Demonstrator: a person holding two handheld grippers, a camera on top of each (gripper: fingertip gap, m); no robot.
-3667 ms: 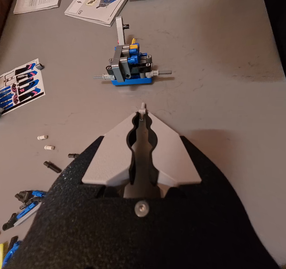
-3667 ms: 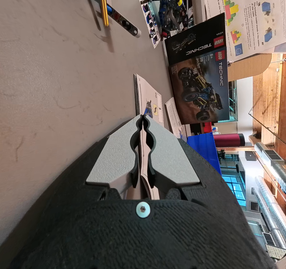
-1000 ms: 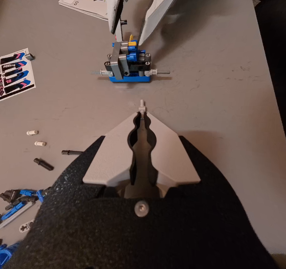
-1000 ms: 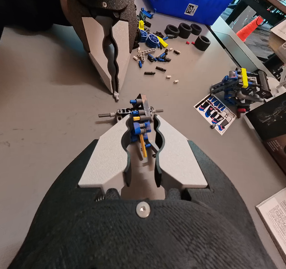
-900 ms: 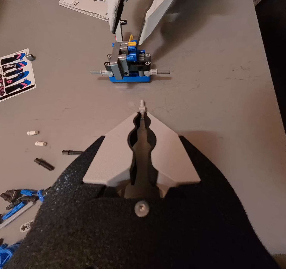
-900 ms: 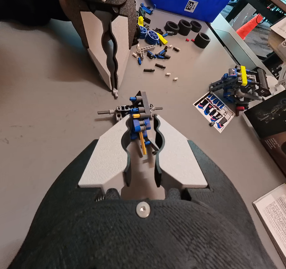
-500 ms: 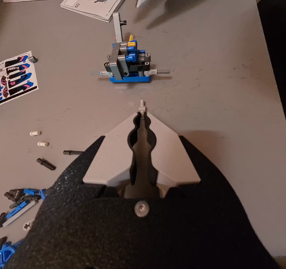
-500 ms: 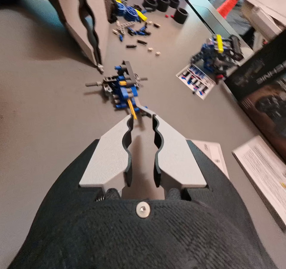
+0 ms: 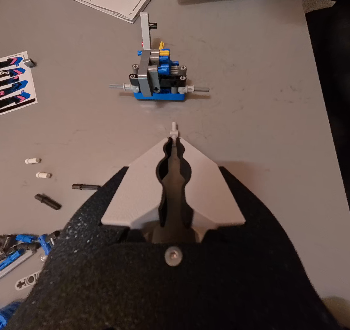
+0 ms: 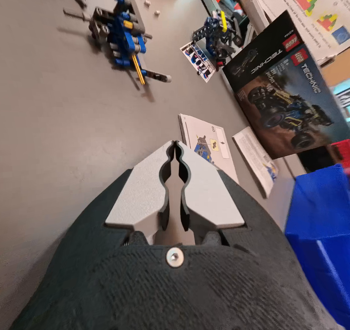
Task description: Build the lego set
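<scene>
A small light-grey connector pin (image 9: 173, 132) is pinched at the very tips of the left gripper (image 9: 173, 139), most of its length projecting forward over the grey table (image 9: 246, 112). The right gripper (image 10: 174, 144) is seen with its tips pressed together and nothing between them, held low and tilted near the open instruction booklet (image 10: 208, 142).

Ahead of the left gripper, apart from the pin, the partly built sub-assembly (image 9: 158, 74) is set on the table: a blue base plate, black and grey beams stacked above it, a thin grey axle (image 9: 200, 89) projecting at each side, and a tall light-grey beam (image 9: 145, 31) rising behind. In the right wrist view the same sub-assembly (image 10: 121, 32) is shown blurred, with a yellow axle (image 10: 138, 69) sticking out of it.

The pin is judged light, hard and smooth, so it is likely to twist or slip if pushed off-axis; a hold nearer its collar would be steadier. The sub-assembly is judged light but rigid in its core, and likely to slide when pressed. It is best braced across the blue base or the black cross beam, never by the thin axles or the tall beam, which could be levered loose.

Farther out, loose pins (image 9: 45, 175), a sticker sheet (image 9: 15, 85), a second built module (image 10: 217, 31) and the set's box (image 10: 280, 97) are seen.
</scene>
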